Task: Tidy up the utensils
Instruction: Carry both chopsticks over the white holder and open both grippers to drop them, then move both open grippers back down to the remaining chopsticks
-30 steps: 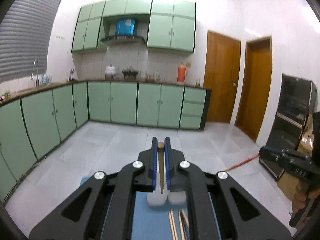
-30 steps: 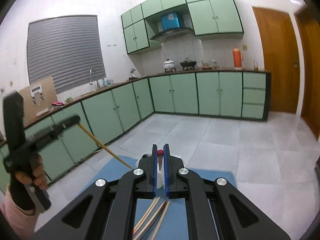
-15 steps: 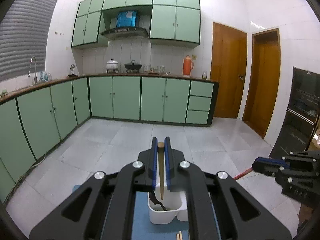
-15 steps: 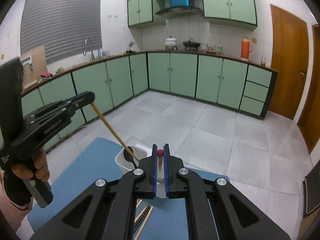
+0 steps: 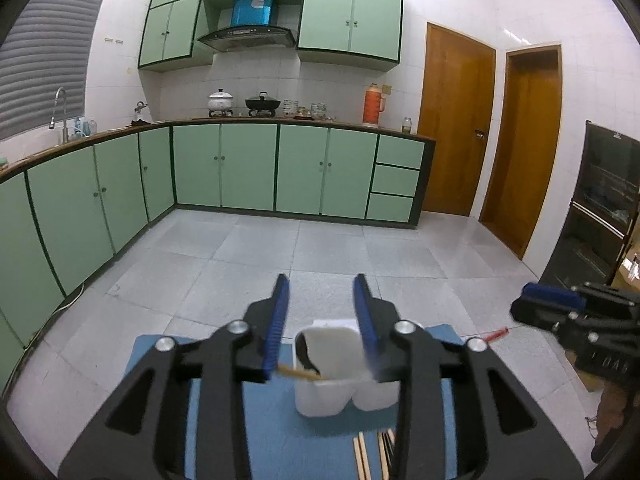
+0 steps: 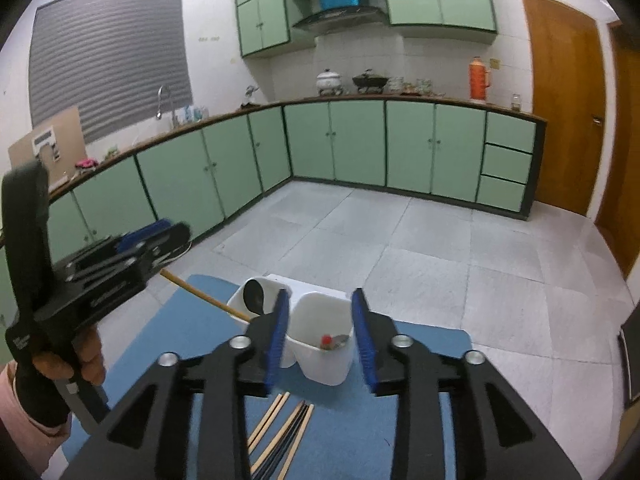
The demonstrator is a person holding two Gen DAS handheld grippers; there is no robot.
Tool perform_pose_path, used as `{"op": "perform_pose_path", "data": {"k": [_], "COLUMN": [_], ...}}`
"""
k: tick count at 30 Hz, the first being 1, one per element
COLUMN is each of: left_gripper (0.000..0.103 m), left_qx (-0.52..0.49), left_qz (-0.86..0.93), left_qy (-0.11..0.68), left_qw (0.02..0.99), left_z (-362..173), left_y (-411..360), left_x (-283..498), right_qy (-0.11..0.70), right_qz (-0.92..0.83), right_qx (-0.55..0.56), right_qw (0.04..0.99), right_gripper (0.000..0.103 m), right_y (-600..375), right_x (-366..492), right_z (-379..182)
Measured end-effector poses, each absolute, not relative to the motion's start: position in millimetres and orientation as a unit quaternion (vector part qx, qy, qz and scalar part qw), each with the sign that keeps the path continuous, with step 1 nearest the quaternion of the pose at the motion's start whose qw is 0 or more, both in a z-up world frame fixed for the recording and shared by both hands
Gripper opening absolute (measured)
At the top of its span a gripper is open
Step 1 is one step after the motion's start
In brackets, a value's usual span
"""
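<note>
Both the left gripper (image 5: 322, 312) and right gripper (image 6: 319, 324) have just been opening, jaws apart, nothing between them. Below stands the white utensil holder (image 6: 320, 364); no writing is legible

blocked: white holder (image 6: 322, 344), chopsticks (image 6: 286, 432) | free: mat (image 6: 424, 344) right side

Black gripper frames (image 5: 320, 312), blue finger pads (image 6: 276, 336), silver screws; pink sleeve (image 6: 8, 396).
</note>
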State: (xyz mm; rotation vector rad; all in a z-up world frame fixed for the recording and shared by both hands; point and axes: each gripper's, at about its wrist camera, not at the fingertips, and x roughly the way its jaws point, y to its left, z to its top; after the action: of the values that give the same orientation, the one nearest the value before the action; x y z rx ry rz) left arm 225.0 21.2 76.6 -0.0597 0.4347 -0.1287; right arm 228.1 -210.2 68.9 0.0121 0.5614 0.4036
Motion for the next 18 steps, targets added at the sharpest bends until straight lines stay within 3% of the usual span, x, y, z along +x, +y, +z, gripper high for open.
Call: {"op": "perform_pose_path", "data": {"k": [4,8,14,18], "left_gripper": [0.061,0.067,0.087,0.09], "left_qx": [-0.026,-0.018,-0.009,-0.001], "left_qz": [-0.05,-0.039,-0.035,-0.037], "left_qy": [0.2,0.208,0.25,0.283], "left_qw": [0.978,0.977,0.967,0.958], "left_z": [70,48,-2,-32], "left_y": [25,23,22,26], "left_x": [191,162,133,117], "right_qy": [0.251,0.249,0.294,0.336], "right_qz": [0.175,0.151,0.118,0.108], "right_qx": [0.024,0.039,0.053,0.059], "right_qw": [0.952,0.956,0.947,0.934], "right_gripper": [0.058,0.074,0.098,0.097], "right_y": [-224,-230,-237,-234], "right_x": [201,174,146,131], "right_z": [64,41,-21,-62]}}
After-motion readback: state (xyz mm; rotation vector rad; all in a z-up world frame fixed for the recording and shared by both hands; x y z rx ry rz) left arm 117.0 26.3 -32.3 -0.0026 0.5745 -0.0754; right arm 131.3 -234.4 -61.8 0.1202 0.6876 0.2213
